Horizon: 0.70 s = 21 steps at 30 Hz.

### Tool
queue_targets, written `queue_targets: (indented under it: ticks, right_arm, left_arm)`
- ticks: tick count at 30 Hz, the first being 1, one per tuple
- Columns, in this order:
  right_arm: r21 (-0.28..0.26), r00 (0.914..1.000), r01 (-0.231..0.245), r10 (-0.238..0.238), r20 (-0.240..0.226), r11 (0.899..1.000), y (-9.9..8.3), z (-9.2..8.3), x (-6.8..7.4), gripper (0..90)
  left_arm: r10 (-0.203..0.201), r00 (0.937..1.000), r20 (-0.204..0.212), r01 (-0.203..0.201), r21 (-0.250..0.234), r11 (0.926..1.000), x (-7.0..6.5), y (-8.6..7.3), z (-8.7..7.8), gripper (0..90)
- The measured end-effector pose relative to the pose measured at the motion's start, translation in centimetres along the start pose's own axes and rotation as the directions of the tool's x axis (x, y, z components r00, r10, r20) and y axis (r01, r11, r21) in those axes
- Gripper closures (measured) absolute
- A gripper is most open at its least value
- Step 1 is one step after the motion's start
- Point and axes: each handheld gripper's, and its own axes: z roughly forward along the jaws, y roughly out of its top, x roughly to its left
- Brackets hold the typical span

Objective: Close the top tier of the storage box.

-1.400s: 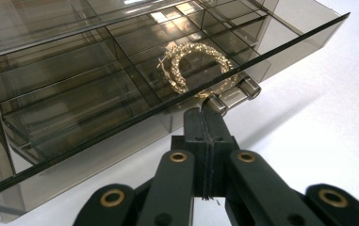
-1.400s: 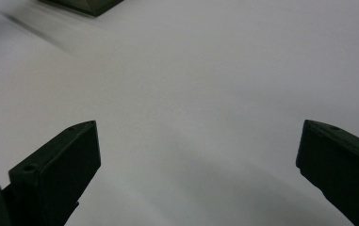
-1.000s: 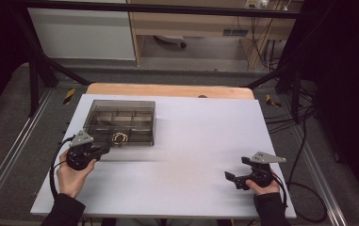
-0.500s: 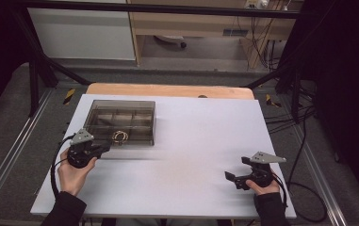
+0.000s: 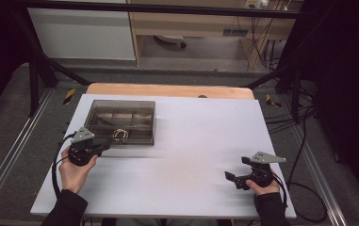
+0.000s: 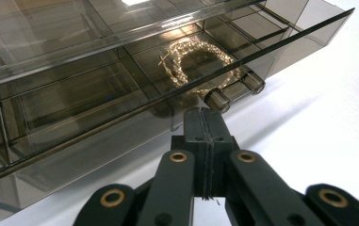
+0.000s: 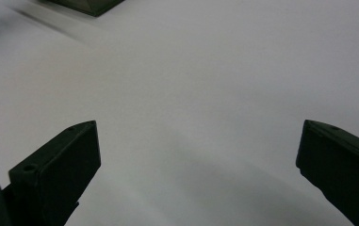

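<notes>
Smoked clear plastic organizer box [image 5: 120, 122] sits at the far left of the white table [image 5: 191, 155], its lid partly raised, a gold beaded bracelet [image 6: 198, 66] lying in one front compartment. Just in front of its near wall, the left gripper [image 6: 205, 117] has its jaws pressed together, holding nothing, tips close to two small cylindrical knobs [image 6: 217, 99]. Far to the right, the right gripper [image 5: 233, 178] rests with jaws spread wide, empty. A careless push could probably slide the light box or snap the lid down.
</notes>
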Motion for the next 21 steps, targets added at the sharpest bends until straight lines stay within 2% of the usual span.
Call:
queue_targets:
  ticks: [21]
  right_arm:
    - [0.000, 1.0000, 0.001, -0.001, 0.001, 1.000, 0.00, 0.00, -0.03, 0.9]
  left_arm:
    - [-0.005, 0.9998, -0.019, 0.005, -0.009, 1.0000, 0.57, 0.45, 0.84, 89.8]
